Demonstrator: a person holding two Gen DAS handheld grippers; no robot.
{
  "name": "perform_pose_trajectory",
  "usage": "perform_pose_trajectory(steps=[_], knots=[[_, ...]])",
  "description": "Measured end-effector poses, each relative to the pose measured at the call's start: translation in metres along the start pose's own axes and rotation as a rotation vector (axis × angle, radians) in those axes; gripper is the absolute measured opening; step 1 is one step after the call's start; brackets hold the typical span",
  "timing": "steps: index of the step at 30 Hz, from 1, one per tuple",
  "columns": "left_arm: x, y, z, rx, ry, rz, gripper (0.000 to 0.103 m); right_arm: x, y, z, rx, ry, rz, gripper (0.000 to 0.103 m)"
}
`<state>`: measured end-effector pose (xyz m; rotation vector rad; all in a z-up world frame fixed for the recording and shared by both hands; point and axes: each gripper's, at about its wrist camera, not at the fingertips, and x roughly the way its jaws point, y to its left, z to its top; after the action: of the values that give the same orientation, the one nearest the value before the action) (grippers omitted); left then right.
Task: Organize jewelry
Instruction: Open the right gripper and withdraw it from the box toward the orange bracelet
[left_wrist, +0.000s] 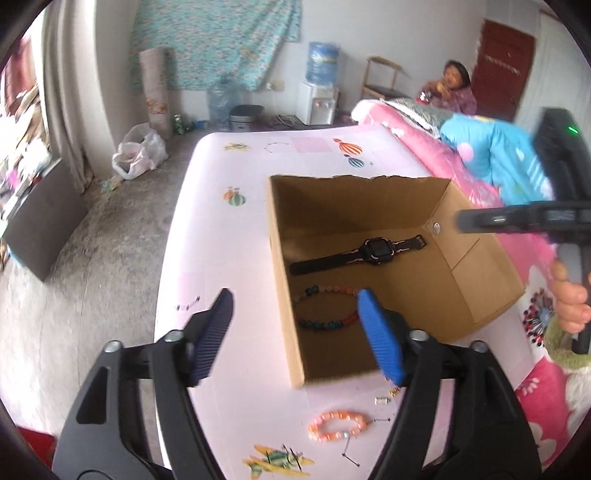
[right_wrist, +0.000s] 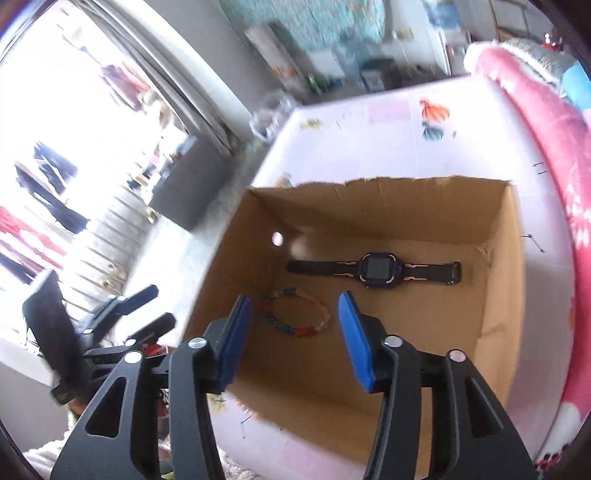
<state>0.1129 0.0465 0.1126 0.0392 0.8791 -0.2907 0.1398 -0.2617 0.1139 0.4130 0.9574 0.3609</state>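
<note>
An open cardboard box (left_wrist: 284, 280) stands on the pink table (left_wrist: 221, 240). Inside lie a black smartwatch (left_wrist: 373, 251) and a multicoloured bead bracelet (left_wrist: 325, 310); both show in the right wrist view, the smartwatch (right_wrist: 376, 267) behind the bead bracelet (right_wrist: 295, 314). An orange-pink bead bracelet (left_wrist: 338, 426) lies on the table in front of the box, below my left gripper (left_wrist: 295, 302), which is open and empty over the box's left wall. My right gripper (right_wrist: 295, 302) is open and empty above the cardboard box (right_wrist: 502, 295), over the multicoloured bracelet.
Small metal bits and pins (left_wrist: 384, 400) lie near the orange bracelet. A bed with pink and blue bedding (left_wrist: 480, 158) runs along the table's right side. A person (left_wrist: 456, 86) sits at the back. The floor at left holds a white bag (left_wrist: 138, 153).
</note>
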Motion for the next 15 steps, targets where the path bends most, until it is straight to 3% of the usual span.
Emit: perform_pose_trajectory(steps=[3,7,12,15], knots=[[-0.004,0.008,-0.017,-0.062,-0.008,-0.022,0.079,-0.028,0.005,-0.029,0.000,-0.077,0.045,0.057],[0.010,0.016,-0.038,-0.170,0.027,-0.101,0.080,-0.037,-0.005,-0.075,0.062,-0.109,0.089,0.058],[0.033,0.018,-0.054,-0.287,0.054,-0.213,0.080,-0.009,-0.034,-0.125,0.212,-0.050,0.087,0.058],[0.042,0.017,-0.060,-0.319,0.045,-0.262,0.082,0.013,-0.050,-0.141,0.269,0.000,0.039,0.058]])
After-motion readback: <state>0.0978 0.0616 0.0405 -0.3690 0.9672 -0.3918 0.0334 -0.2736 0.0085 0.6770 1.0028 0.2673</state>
